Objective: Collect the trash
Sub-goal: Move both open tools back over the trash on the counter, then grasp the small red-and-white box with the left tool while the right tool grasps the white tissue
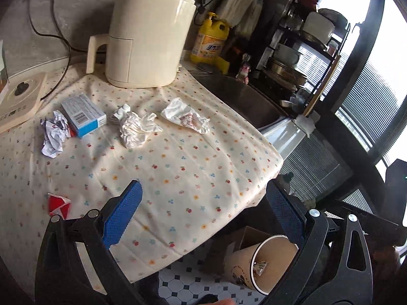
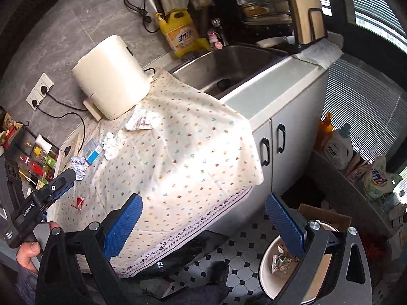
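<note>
The main risk was a miss at the round tan waste bin (image 1: 254, 267), which stood on the tiled floor below the bench's near right corner: light scraps released too high could drift onto the tiles. The crumpled white tissue (image 1: 134, 129) and torn red wrapper (image 1: 59, 204) might also slip from the flat pads or snag the flowered cloth (image 1: 190, 172). Both the left tool (image 1: 203, 218) and right tool (image 2: 203, 223) hovered spread and empty, the right one above the bin.

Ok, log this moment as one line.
left tongs open, empty | right tongs open, empty | trash bin on floor, some trash inside | crumpled tissues, red scrap on tablecloth
</note>
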`<action>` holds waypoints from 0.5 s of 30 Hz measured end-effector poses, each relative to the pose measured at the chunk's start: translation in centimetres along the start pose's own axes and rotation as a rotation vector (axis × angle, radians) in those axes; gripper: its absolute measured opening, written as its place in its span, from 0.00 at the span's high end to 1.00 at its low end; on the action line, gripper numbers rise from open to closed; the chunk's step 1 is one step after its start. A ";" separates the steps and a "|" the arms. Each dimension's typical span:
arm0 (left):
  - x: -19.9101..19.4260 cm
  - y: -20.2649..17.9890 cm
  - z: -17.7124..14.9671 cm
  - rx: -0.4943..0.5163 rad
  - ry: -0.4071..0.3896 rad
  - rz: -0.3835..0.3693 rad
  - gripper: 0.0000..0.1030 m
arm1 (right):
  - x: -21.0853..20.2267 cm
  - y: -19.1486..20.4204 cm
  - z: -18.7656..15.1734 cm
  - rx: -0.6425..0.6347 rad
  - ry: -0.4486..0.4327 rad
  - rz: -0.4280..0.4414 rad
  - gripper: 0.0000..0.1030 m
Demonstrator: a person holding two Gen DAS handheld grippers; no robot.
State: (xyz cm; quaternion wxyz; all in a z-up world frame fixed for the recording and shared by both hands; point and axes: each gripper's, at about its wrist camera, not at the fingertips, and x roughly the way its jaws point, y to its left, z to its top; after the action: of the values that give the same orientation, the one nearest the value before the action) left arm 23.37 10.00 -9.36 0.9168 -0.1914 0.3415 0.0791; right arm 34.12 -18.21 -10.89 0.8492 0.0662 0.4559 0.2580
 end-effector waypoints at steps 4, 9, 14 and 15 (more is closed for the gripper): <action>-2.0 4.2 0.0 -0.051 -0.034 0.072 0.06 | 2.1 3.9 0.8 -0.054 0.018 0.042 0.08; -3.3 9.3 -0.6 -0.114 -0.042 0.146 0.06 | 4.7 8.2 1.3 -0.111 0.052 0.079 0.08; -3.0 13.0 -1.7 -0.159 -0.010 0.186 0.06 | 6.7 11.9 1.6 -0.164 0.073 0.103 0.08; -2.9 13.6 -2.0 -0.166 -0.002 0.193 0.06 | 7.1 12.5 1.6 -0.174 0.076 0.107 0.08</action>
State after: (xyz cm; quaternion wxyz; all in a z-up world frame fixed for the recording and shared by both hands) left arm 16.29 21.60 -12.88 0.8863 -0.2327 0.3496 0.1953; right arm 33.88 -3.79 -10.89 0.8190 0.0067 0.4595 0.3436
